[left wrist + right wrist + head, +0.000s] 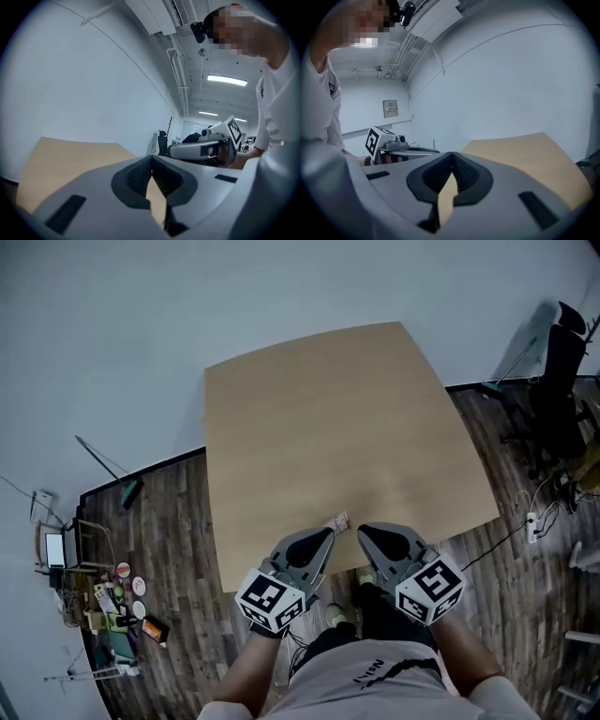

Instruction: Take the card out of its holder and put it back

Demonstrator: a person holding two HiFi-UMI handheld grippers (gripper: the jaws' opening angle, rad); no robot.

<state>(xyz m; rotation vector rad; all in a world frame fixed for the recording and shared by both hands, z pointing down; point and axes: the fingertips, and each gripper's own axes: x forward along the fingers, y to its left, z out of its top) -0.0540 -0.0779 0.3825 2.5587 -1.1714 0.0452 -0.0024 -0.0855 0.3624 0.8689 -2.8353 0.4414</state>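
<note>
A small pale card in its holder (339, 519) lies on the tan table (328, 427), close to the front edge. My left gripper (328, 532) hovers just in front of it, tip beside the card and not touching it. My right gripper (363, 531) is level with it, a little to the right. In the left gripper view the pads (140, 174) meet at the tip with nothing between them. In the right gripper view the pads (464, 173) also meet with nothing held. Each gripper view shows the other gripper alongside, and both look level across the table at the pale wall.
A black office chair (561, 381) stands on the wooden floor right of the table. Cables and a power strip (532, 521) lie near the table's right corner. Small clutter (117, 606) sits on the floor at the lower left. My body is right behind the grippers.
</note>
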